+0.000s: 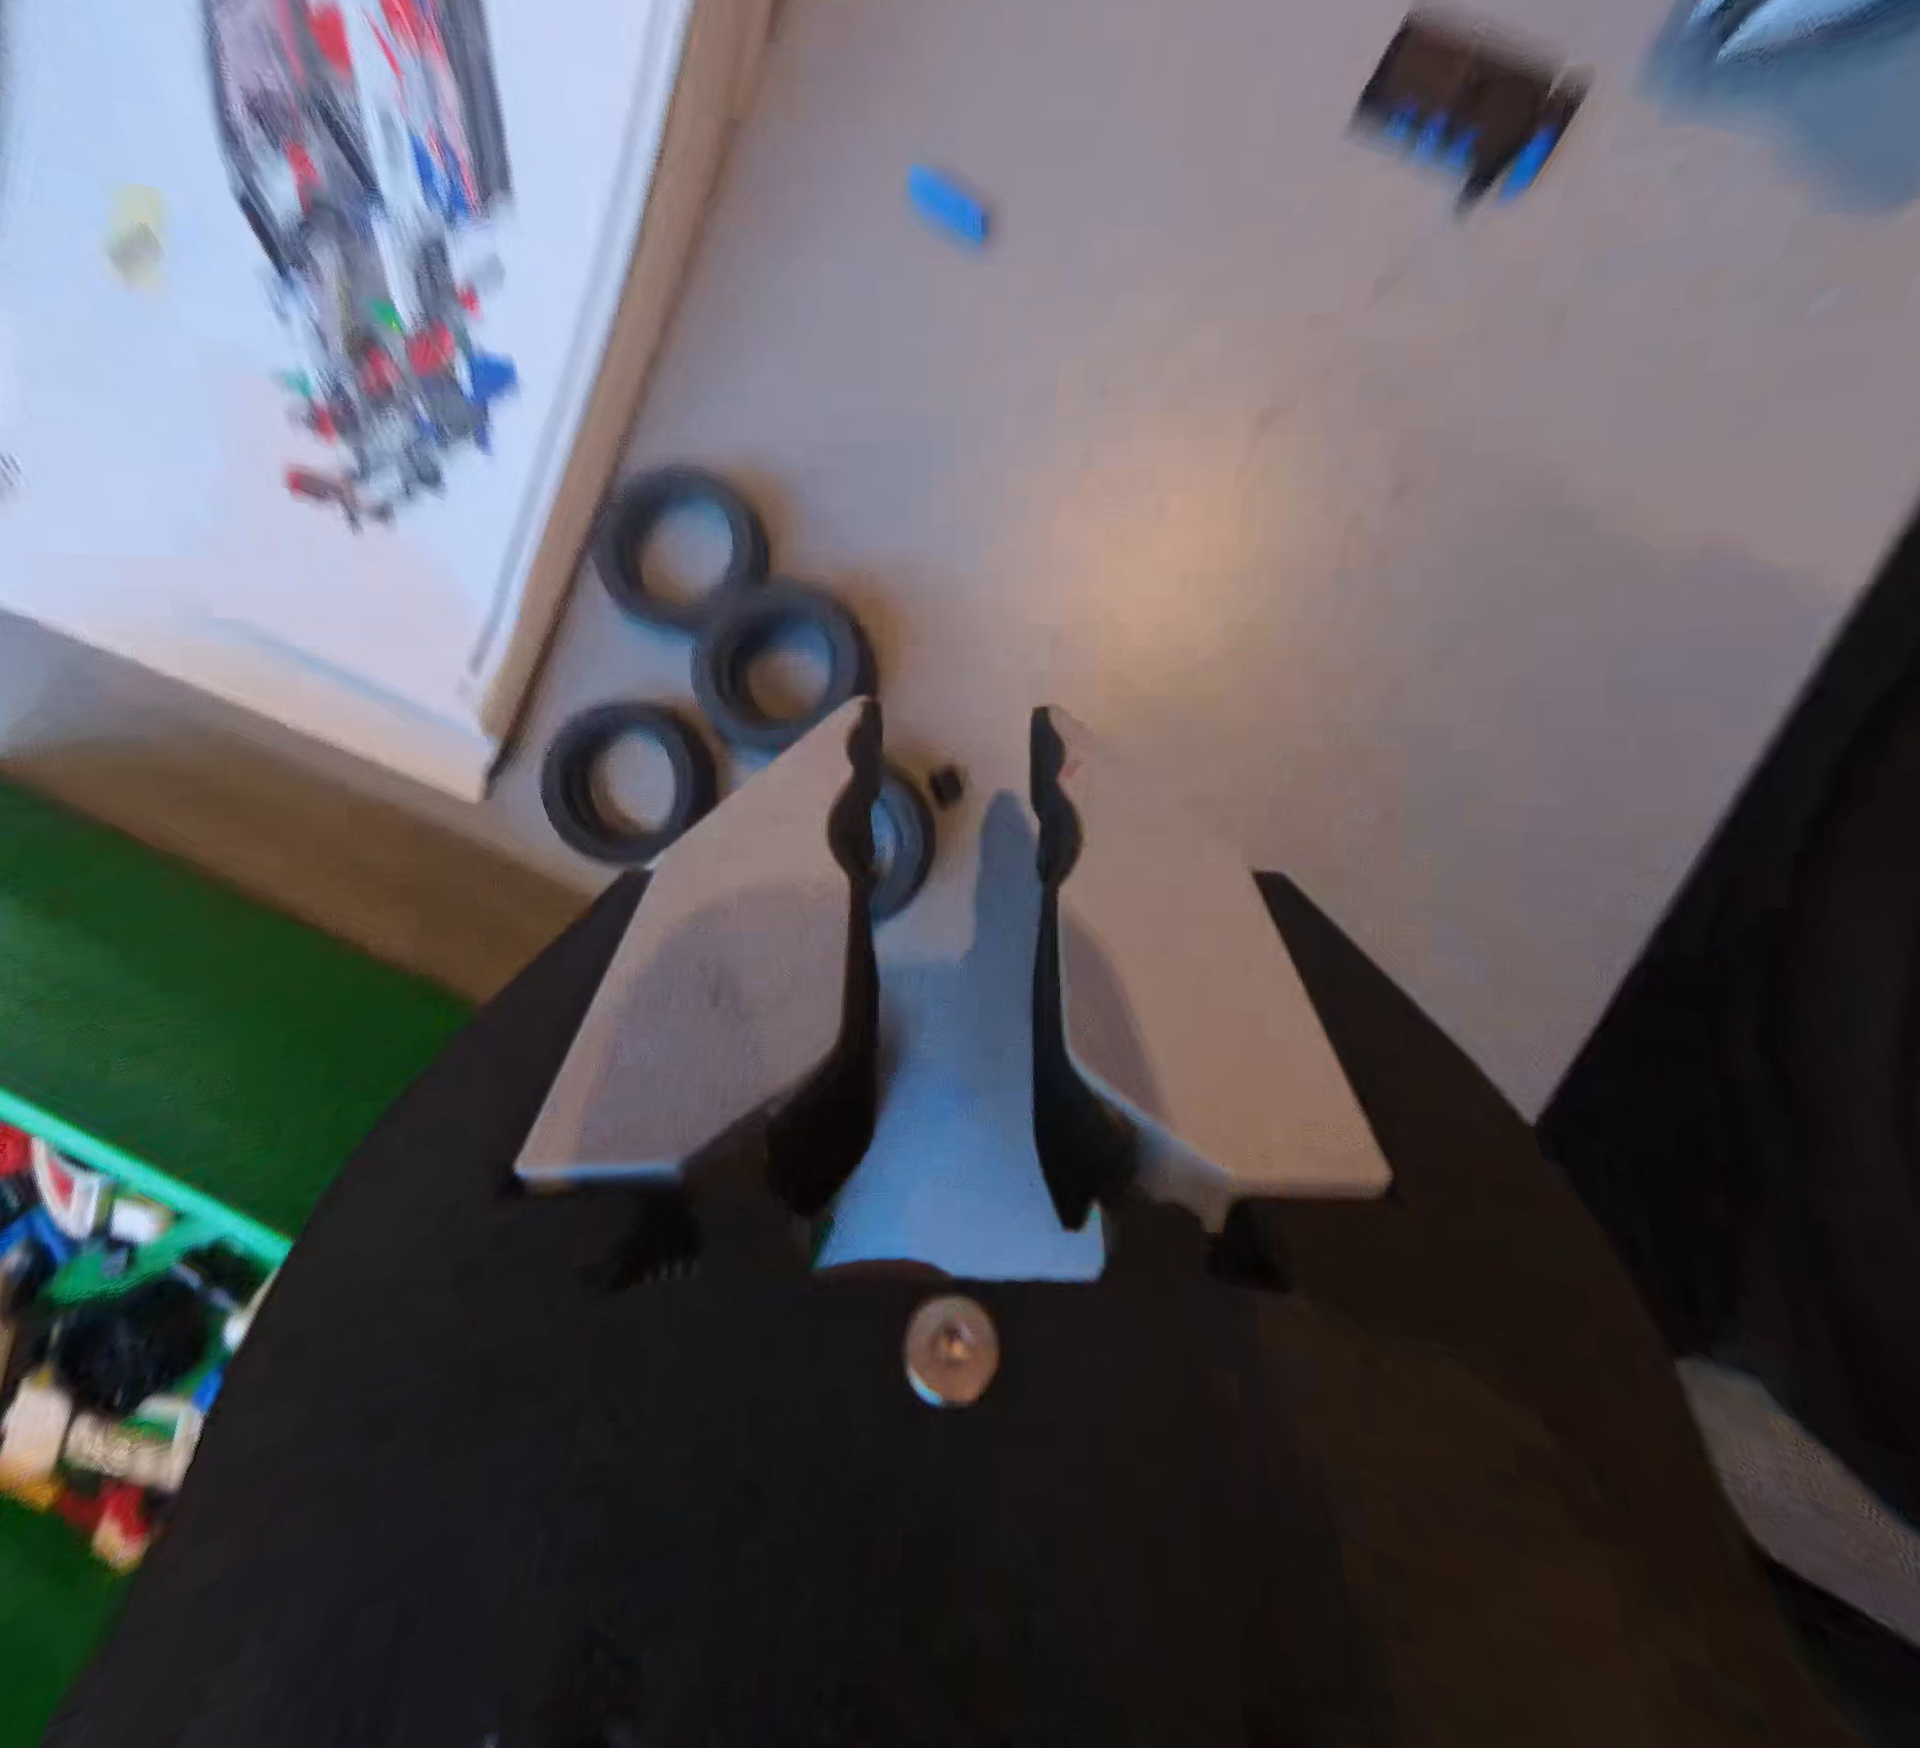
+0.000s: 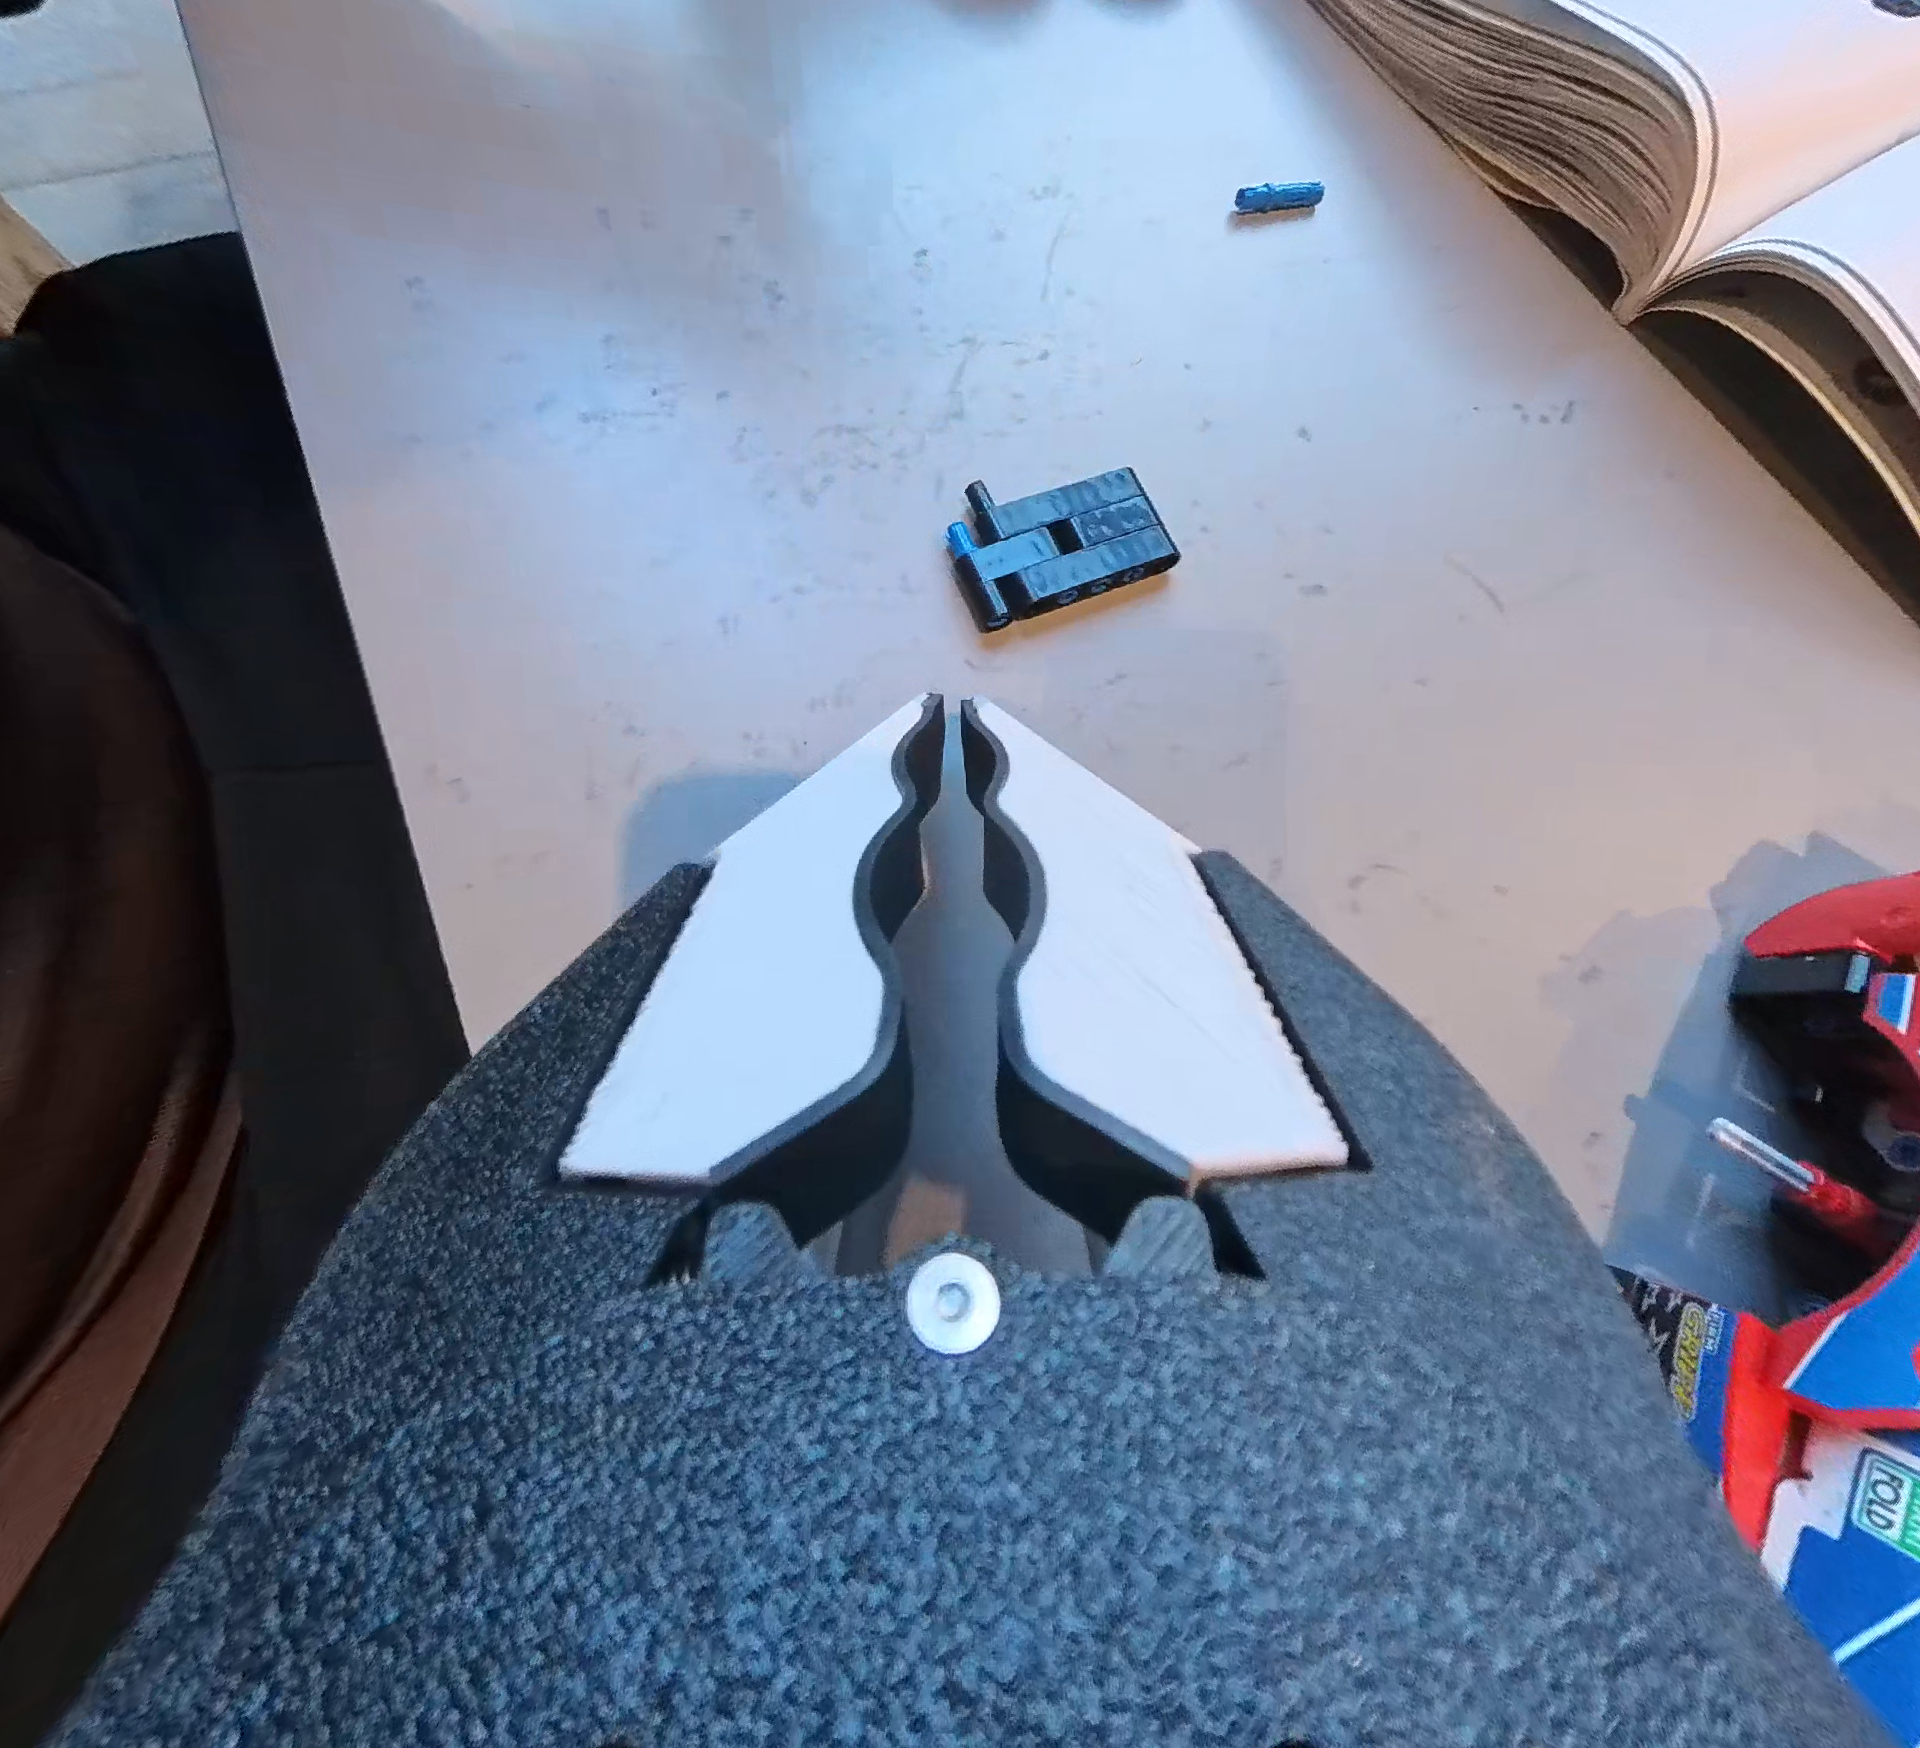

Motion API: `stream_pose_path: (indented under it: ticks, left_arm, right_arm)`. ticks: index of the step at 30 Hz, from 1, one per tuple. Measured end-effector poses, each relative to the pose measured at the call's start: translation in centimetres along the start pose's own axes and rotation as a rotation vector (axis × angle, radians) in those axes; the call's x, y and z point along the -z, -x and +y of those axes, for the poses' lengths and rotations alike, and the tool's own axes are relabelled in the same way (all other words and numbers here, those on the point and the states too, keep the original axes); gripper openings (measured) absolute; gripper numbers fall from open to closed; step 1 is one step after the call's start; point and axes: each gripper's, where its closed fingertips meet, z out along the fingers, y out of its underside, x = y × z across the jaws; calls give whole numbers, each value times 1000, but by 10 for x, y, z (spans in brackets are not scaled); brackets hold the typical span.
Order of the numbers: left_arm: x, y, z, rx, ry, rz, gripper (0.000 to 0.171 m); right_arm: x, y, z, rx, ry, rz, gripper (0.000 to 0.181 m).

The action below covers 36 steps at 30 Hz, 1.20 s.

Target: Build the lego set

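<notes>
- Left gripper (image 1: 956, 742): jaws parted w/ a clear gap, holding nothing, tips over the table (image 1: 1299, 472) just right of the tyres. Left wrist view is motion-blurred.
- Right gripper (image 2: 951, 706): jaws nearly closed, only a thin slit at the tips, nothing between them; hovers over the table just near of the black assembly.
- Table: pale, scuffed, carries all the parts.
- Manual (image 2: 1507, 36): thick, open, far right in right view; printed car picture on the page. In left view it's far left, blurred.
- Bin (image 1: 94, 1335): green, near left in left view, full of mixed lego pieces; detail too blurred to sort.
- Car body (image 2: 1829, 1179): red/blue/white lego build w/ stickers, near right edge of right view, partly cut off.
- Tyres (image 1: 681, 545): black, 3 clear in left view beside the manual's edge, a 4th partly hidden behind the left gripper's finger. In right view they sit at the far edge, top centre.
- Black assembly (image 2: 1060, 550): flat stack of black beams w/ a blue pin end at its left, lying on the table centre, apart from both grippers. In left view it's far right, blurred.
- Blue pin (image 2: 1280, 196): loose, lying alone between the assembly and the manual, touching neither.
- Small black bit (image 1: 945, 782): on the table between the left gripper's tips; can't tell what piece.
</notes>
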Motion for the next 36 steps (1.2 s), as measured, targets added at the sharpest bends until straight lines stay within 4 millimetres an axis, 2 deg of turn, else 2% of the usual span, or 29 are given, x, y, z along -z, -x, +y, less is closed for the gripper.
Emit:
stream_pose_path:
  ticks: [2, 4, 7, 10, 13, 21, 23, 30, 36]
  left_arm:
    - [-13, -5, 20, -26, 79, -47, 24]
    - [-21, -10, 30, -75, 111, -93, 26]
    - [-31, -7, 35, -190, 141, -175, 28]
    - [-37, -8, 37, -251, 180, -154, 27]
    - [-37, -5, 38, -224, 210, -115, 20]
    - [-39, -6, 41, -250, 274, -65, 18]
    - [-39, -4, 42, -303, 312, -53, 13]
    - [-33, -1, 53, -688, 525, 2, 15]
    - [-36, -1, 49, -698, 547, 19, 14]
  right_arm:
    - [0, 0, 0, 3, 2, 2, 3]
    - [0, 0, 0, 1, 1, 0, 3]
    - [-1, 1, 1, -3, 7, -8, 3]
    - [-2, 2, 1, 1, 9, -18, 3]
    - [-2, 4, 1, 9, 12, -28, 3]
    - [-1, 9, 0, 31, 3, -48, 3]
    - [-1, 10, -1, 36, 1, -55, 3]
    - [0, 15, -2, 41, -7, -84, 3]
    - [1, 22, -1, 53, -7, -107, 3]
